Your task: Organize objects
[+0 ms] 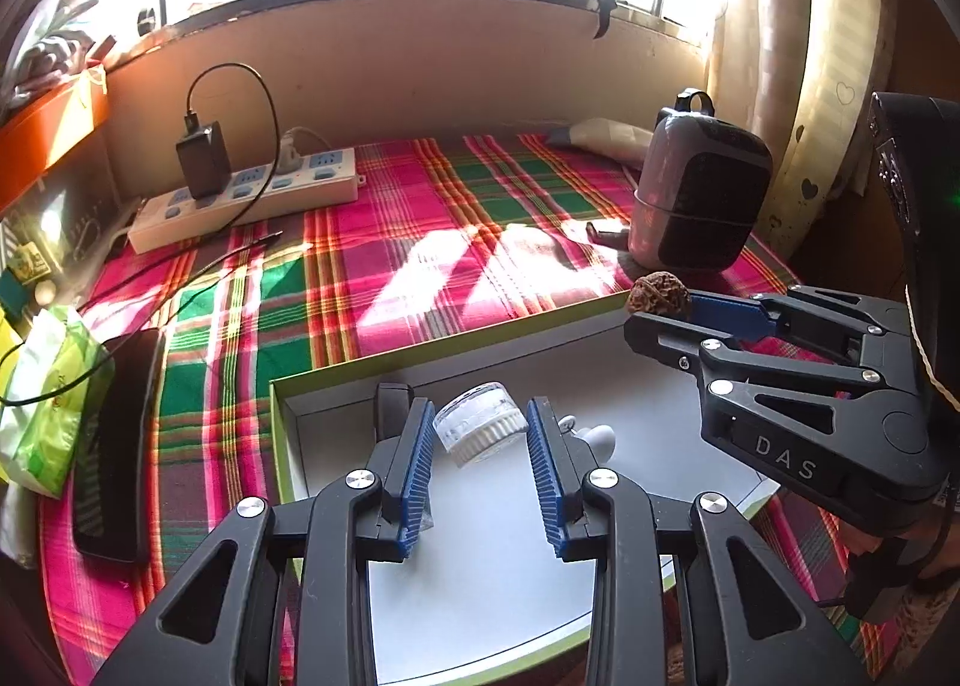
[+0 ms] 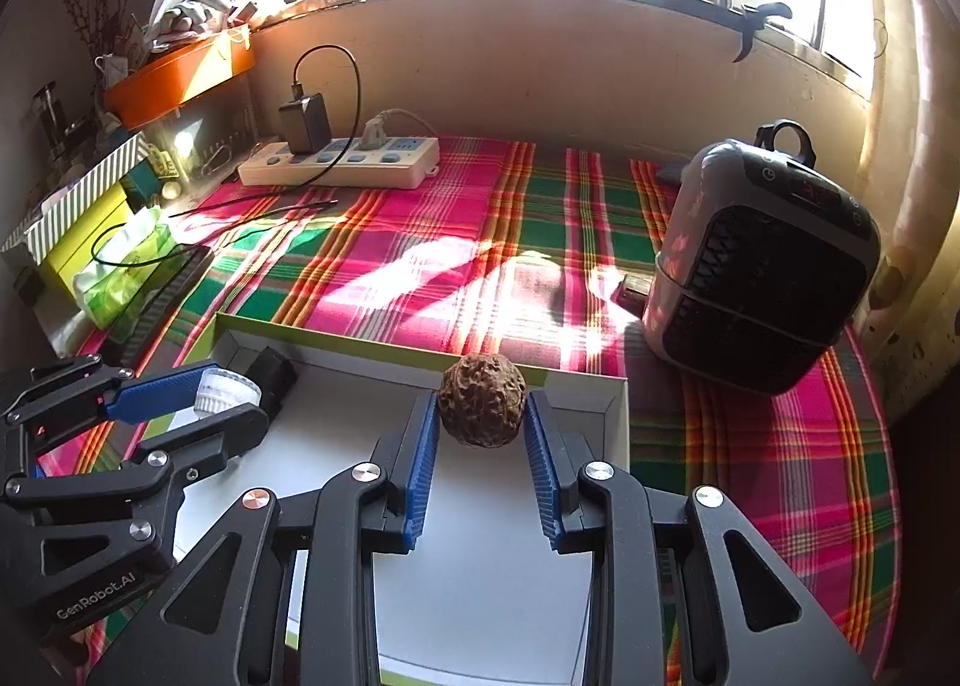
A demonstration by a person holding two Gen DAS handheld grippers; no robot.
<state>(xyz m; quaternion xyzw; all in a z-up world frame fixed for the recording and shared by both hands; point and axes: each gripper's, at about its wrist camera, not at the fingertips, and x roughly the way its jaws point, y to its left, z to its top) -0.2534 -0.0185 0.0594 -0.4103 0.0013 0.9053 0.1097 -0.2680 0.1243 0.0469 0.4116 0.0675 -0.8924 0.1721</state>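
A shallow white box with a green rim (image 1: 282, 434) (image 2: 336, 335) lies on the plaid cloth. My left gripper (image 1: 481, 431) is shut on a small clear round jar with a white ribbed lid (image 1: 480, 429), held over the box's left part; the jar also shows in the right wrist view (image 2: 225, 389). My right gripper (image 2: 482, 413) is shut on a brown wrinkled walnut (image 2: 482, 401), held over the box's far edge. In the left wrist view the walnut (image 1: 657, 295) sits at the right gripper's tips (image 1: 666, 311).
A grey and black portable heater (image 2: 762, 266) stands to the right on the cloth. A white power strip with a black charger (image 2: 339, 161) lies at the back left. A black phone (image 1: 117, 446), a green tissue pack (image 1: 51, 404) and stacked boxes (image 2: 78, 218) line the left side.
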